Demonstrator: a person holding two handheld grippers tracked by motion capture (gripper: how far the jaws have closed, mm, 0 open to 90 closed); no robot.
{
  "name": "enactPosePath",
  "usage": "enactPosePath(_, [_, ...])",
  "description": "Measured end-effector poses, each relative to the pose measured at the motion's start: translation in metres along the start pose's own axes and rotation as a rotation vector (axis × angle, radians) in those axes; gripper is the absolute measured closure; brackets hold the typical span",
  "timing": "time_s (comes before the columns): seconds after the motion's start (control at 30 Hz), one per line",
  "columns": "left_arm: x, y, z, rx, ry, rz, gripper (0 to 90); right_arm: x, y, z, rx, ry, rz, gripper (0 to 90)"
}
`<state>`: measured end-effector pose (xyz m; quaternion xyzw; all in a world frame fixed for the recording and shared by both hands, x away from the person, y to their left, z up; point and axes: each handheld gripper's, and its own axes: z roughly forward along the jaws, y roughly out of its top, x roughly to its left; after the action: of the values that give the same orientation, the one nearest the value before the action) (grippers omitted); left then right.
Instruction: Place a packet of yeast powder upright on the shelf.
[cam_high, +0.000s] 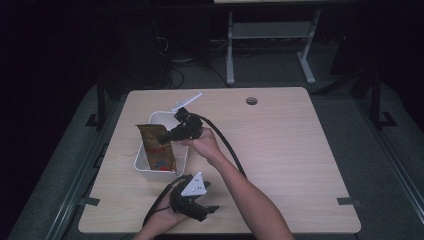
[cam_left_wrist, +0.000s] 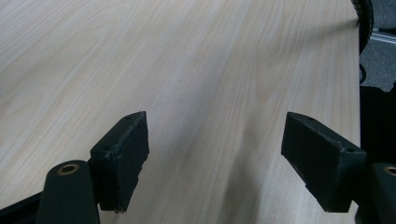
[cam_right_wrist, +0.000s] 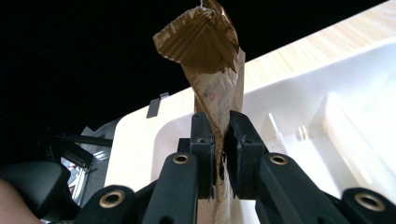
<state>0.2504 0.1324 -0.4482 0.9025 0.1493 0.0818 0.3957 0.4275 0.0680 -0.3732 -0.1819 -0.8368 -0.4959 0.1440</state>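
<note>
Right hand-held gripper (cam_high: 167, 136) pinches a brown foil snack bag (cam_high: 159, 147) near its crimped top, jaws pressed against the foil (cam_right_wrist: 217, 100). The bag stands upright inside a white plastic bin (cam_high: 141, 162) on the left part of the light wood tabletop (cam_high: 280, 150). Left hand-held gripper (cam_high: 202, 212) rests near the front edge, jaws spread wide over bare tabletop (cam_left_wrist: 196, 70), holding nothing.

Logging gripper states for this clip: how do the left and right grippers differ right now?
The left gripper has its jaws wide apart and holds nothing; the right gripper has its jaws closed on a brown foil packet. The left gripper sits low near the table's front edge, while the right gripper is raised over the white bin, holding the packet in it. Both have black jaws and a trailing cable.
</note>
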Motion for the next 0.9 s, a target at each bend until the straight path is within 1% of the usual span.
enactPosePath(0.03, [0.001,0.000,0.000,0.002,0.001,0.005,22.8,-0.001,-0.002,0.001,0.003,0.008,0.004,80.4])
enactPosePath(0.07, [0.000,0.000,0.000,0.000,-0.001,0.001,22.8,-0.002,-0.004,0.002,0.007,0.013,0.009,80.2])
enactPosePath(0.13, [0.000,0.000,0.000,0.001,-0.002,-0.001,22.8,-0.004,-0.008,0.003,0.020,0.011,0.013,79.9])
enactPosePath(0.2, [-0.001,0.000,0.001,0.005,-0.001,0.004,22.8,-0.007,-0.011,0.002,0.006,0.027,0.038,79.8])
enactPosePath(0.33, [-0.001,0.000,0.002,0.008,-0.002,0.007,22.8,-0.010,-0.015,-0.001,0.005,0.030,0.051,79.3])
enactPosePath(0.43, [-0.001,0.000,0.002,0.006,0.002,0.008,22.8,-0.011,-0.016,-0.002,0.010,0.020,0.051,79.2])
enactPosePath(0.5, [-0.002,0.000,0.002,0.004,0.005,0.007,22.9,-0.010,-0.017,-0.003,0.015,-0.002,0.044,79.0])
enactPosePath(0.63, [-0.002,0.001,0.003,0.007,0.005,0.010,23.0,-0.010,-0.019,-0.004,0.008,-0.003,0.049,78.5])
enactPosePath(0.67, [-0.003,0.001,0.003,0.008,0.006,0.013,23.0,-0.012,-0.020,-0.004,0.003,0.002,0.059,78.0])
enactPosePath(0.73, [-0.003,0.001,0.002,0.007,0.006,0.011,23.0,-0.012,-0.021,-0.004,0.004,0.001,0.062,77.4])
enactPosePath(0.9, [-0.002,0.000,0.002,0.003,0.010,0.011,23.1,-0.012,-0.022,-0.005,0.009,-0.006,0.052,76.1])
